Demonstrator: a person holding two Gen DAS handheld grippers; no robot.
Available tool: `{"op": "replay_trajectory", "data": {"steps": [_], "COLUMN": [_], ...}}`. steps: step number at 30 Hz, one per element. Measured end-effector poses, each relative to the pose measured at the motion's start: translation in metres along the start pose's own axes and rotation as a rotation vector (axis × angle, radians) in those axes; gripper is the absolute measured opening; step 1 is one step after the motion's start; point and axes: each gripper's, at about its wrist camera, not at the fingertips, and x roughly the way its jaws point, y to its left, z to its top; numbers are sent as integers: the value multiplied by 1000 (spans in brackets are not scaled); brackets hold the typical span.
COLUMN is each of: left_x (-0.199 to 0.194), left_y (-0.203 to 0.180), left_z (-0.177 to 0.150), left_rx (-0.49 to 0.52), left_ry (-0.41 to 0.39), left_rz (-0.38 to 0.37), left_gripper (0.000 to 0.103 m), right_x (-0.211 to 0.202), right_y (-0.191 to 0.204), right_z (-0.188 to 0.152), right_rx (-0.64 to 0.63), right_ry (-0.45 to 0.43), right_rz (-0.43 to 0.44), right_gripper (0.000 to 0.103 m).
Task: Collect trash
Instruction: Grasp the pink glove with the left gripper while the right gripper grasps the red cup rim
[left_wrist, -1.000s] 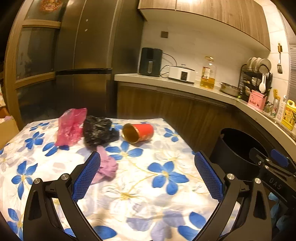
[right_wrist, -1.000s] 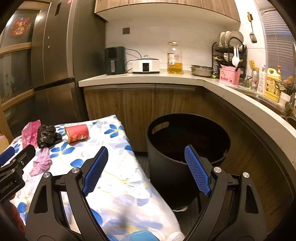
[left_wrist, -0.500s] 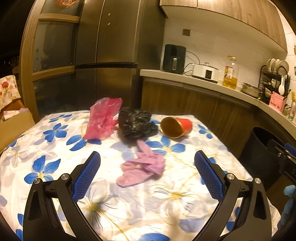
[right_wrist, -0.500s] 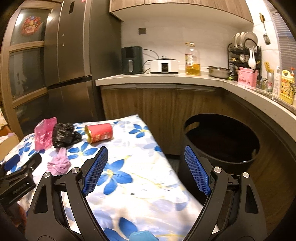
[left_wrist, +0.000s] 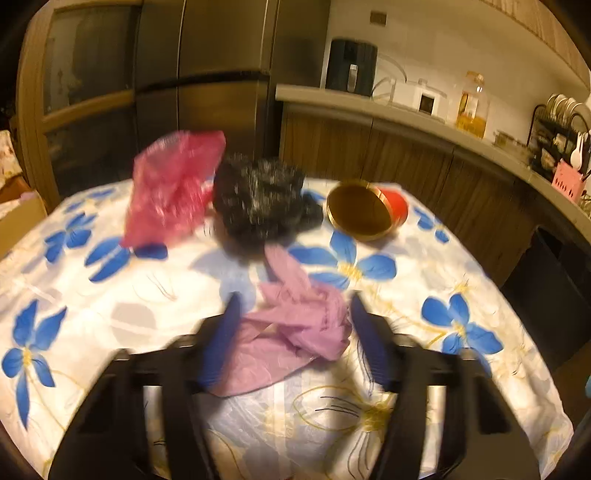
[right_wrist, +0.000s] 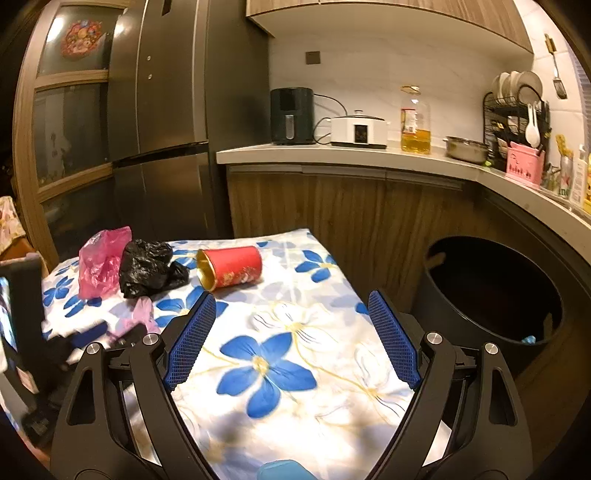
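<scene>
A crumpled pink-purple wrapper (left_wrist: 295, 325) lies on the flowered tablecloth (left_wrist: 110, 295), between the blue pads of my open left gripper (left_wrist: 293, 332), which is low around it. Behind it lie a black plastic bag (left_wrist: 258, 199), a red-pink plastic bag (left_wrist: 173, 184) and a red can on its side (left_wrist: 365, 210). In the right wrist view the same wrapper (right_wrist: 142, 314), black bag (right_wrist: 147, 267), pink bag (right_wrist: 101, 260) and can (right_wrist: 231, 266) show. My right gripper (right_wrist: 291, 339) is open and empty above the table. The black trash bin (right_wrist: 491, 295) stands right of the table.
A kitchen counter (right_wrist: 369, 155) with an air fryer (right_wrist: 291, 114), a cooker, an oil bottle (right_wrist: 415, 122) and a dish rack runs behind. A tall fridge (right_wrist: 162, 110) stands at the back left. The table's right edge is next to the bin.
My left gripper has moved forward and down to the pink-purple wrapper, its pads now on either side and narrower. The right gripper has swung left over the table.
</scene>
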Motion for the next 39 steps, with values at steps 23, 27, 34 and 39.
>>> {"op": "replay_trajectory", "data": {"steps": [23,27,34,39], "left_x": [-52,-55,-49,-47], "left_y": [54,66,69,70], "left_z": [15,17,12,10], "left_rx": [-129,-159,-170,-171], "left_ry": [-213,-224,-204,-200], "left_rz": [48,41,4,-8], "left_gripper": [1,1,1,1], "right_x": [117,139,168,179], "right_y": [78,88,90,82], "right_z": [6,7,1,-2], "right_rx": [-69,-80,-83,-49], "right_ry": [95,128,225,273], "right_rz": [42,26,-2,-2], "right_gripper": [58,47,23,11]}}
